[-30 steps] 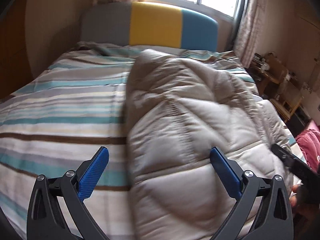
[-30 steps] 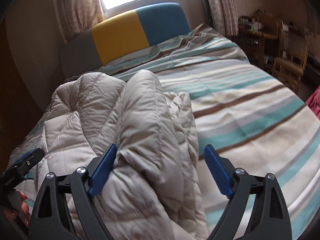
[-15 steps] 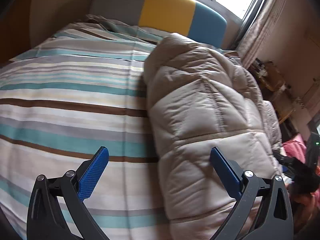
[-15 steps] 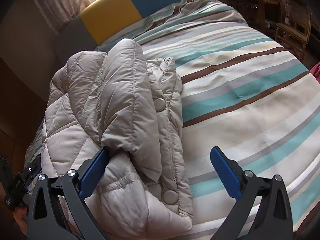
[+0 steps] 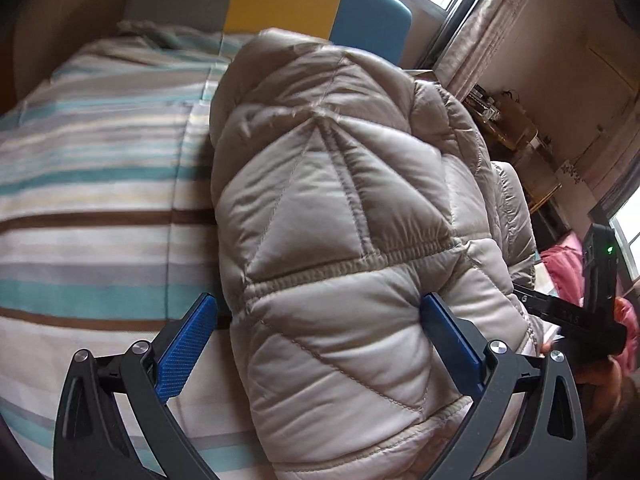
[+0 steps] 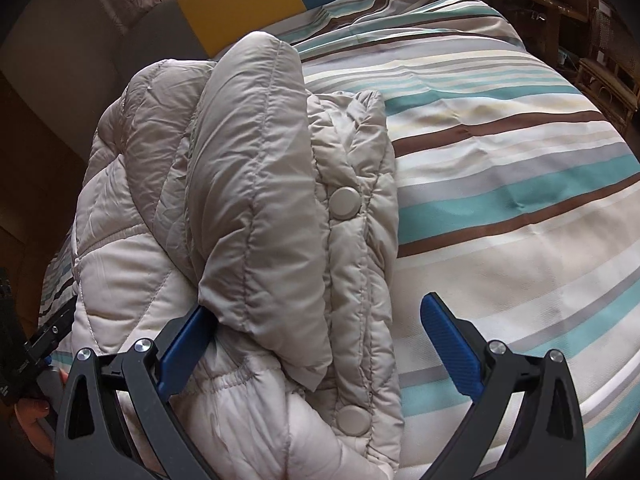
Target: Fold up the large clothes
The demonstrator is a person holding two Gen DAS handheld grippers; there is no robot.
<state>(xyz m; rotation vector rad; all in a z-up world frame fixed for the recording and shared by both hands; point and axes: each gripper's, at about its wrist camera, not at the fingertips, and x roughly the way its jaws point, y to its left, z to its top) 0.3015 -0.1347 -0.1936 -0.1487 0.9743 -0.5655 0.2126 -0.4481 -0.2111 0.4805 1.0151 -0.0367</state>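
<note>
A beige quilted puffer jacket point(image 5: 340, 220) lies bundled on the striped bed. My left gripper point(image 5: 320, 340) is open, its blue fingers straddling the jacket's lower quilted part. In the right wrist view the jacket point(image 6: 256, 184) shows a folded sleeve and a snap-button placket point(image 6: 346, 202). My right gripper point(image 6: 320, 344) is open, its left finger tucked under the sleeve's end and its right finger over bare sheet. Each gripper shows at the edge of the other's view.
The striped bedsheet point(image 6: 500, 168) covers the bed; a grey, yellow and blue headboard point(image 5: 288, 0) stands at the far end. Wooden furniture point(image 5: 508, 128) and pink cloth point(image 5: 564, 268) lie beyond the bed's right side; curtains hang by the window.
Both grippers have moved down and closer to the jacket. The left one now straddles its quilted part; the right one's left finger has slid under the sleeve.
</note>
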